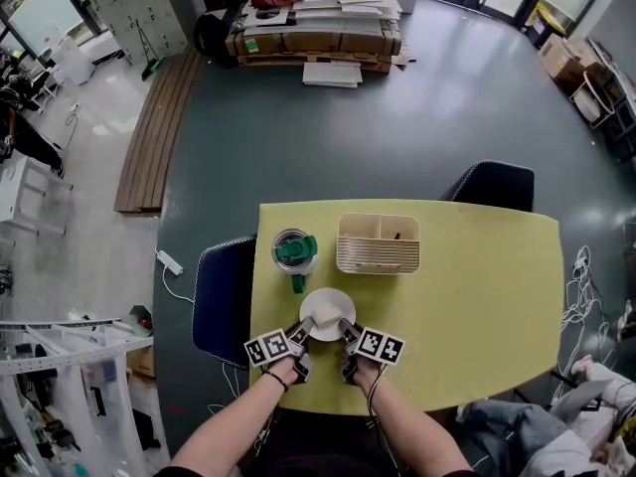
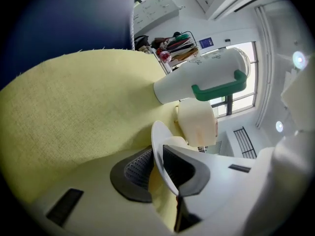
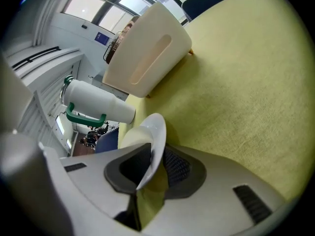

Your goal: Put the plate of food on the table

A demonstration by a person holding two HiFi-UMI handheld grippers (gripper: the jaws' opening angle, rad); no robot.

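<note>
A white plate (image 1: 328, 314) lies flat on the yellow table (image 1: 477, 296) near its front edge, with pale food (image 3: 131, 137) on it. My left gripper (image 1: 306, 326) is at the plate's left rim; in the left gripper view the rim (image 2: 158, 141) stands between the two dark pads, which press on it. At the right rim is my right gripper (image 1: 347, 328). In the right gripper view the rim (image 3: 154, 131) passes between the jaws, and the pads stand a little apart from it.
Behind the plate lie a white jug with a green handle (image 1: 294, 251) and a cream slatted basket (image 1: 378, 243). A dark chair (image 1: 224, 301) stands at the table's left side, another (image 1: 494, 184) at the far right. Stacked boards (image 1: 318, 28) lie far across the floor.
</note>
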